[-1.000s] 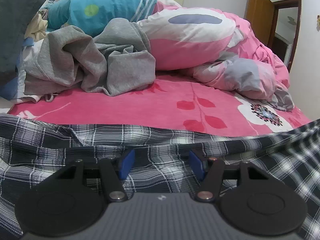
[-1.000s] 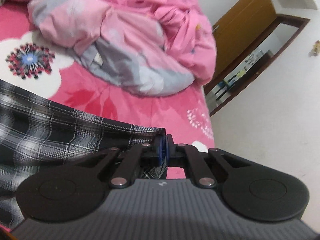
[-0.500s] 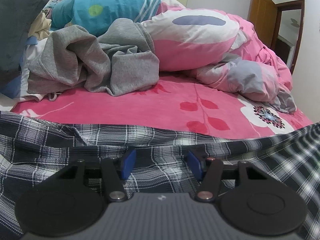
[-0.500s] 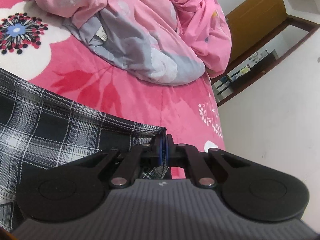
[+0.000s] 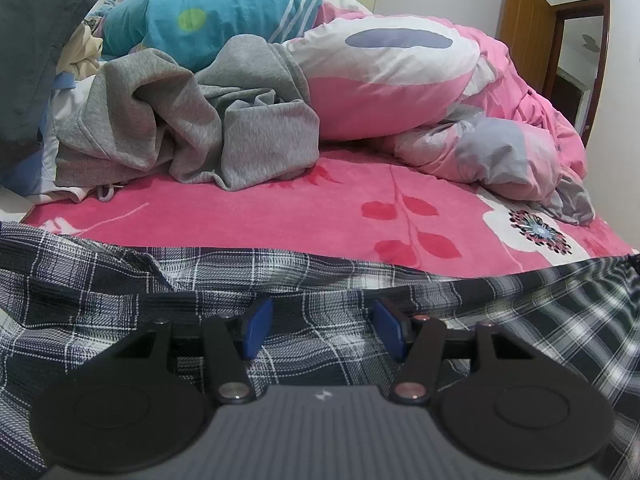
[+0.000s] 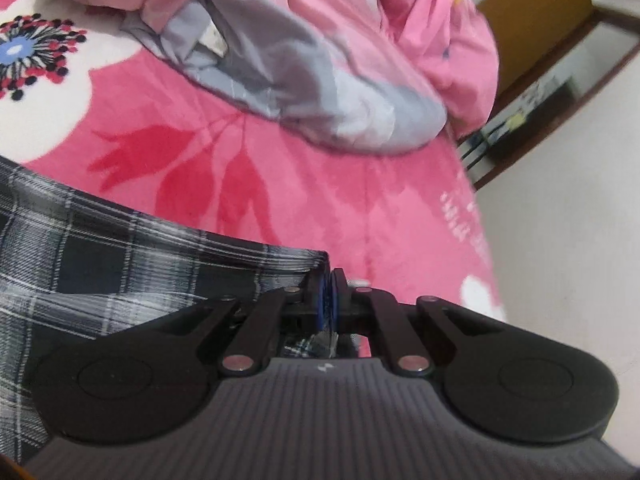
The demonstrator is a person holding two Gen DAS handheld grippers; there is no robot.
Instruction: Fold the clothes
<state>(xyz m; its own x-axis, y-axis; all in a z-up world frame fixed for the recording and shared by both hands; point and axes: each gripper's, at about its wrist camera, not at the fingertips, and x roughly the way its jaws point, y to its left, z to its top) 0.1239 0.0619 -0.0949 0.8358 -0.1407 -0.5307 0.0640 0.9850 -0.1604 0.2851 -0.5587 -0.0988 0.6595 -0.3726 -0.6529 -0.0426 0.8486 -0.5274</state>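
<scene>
A dark plaid garment [image 5: 320,276] lies spread across the near edge of the pink bed. My left gripper [image 5: 322,330] is open, its blue pads wide apart just above the plaid cloth, holding nothing. In the right wrist view the same plaid garment [image 6: 100,248] stretches to the left. My right gripper [image 6: 328,294] is shut on its corner, the cloth pinched between the blue pads and hanging out behind them.
A pink floral bedsheet [image 5: 280,216] covers the bed. A grey sweatshirt heap [image 5: 192,128] and a pink and grey quilt [image 5: 460,120] lie behind. A person [image 5: 208,20] lies at the back. The bed edge, a wall and a wooden door [image 6: 532,12] are on the right.
The right gripper has carried the plaid corner forward over the bed, so the quilt looks nearer. The left gripper stays open and has shifted slightly.
</scene>
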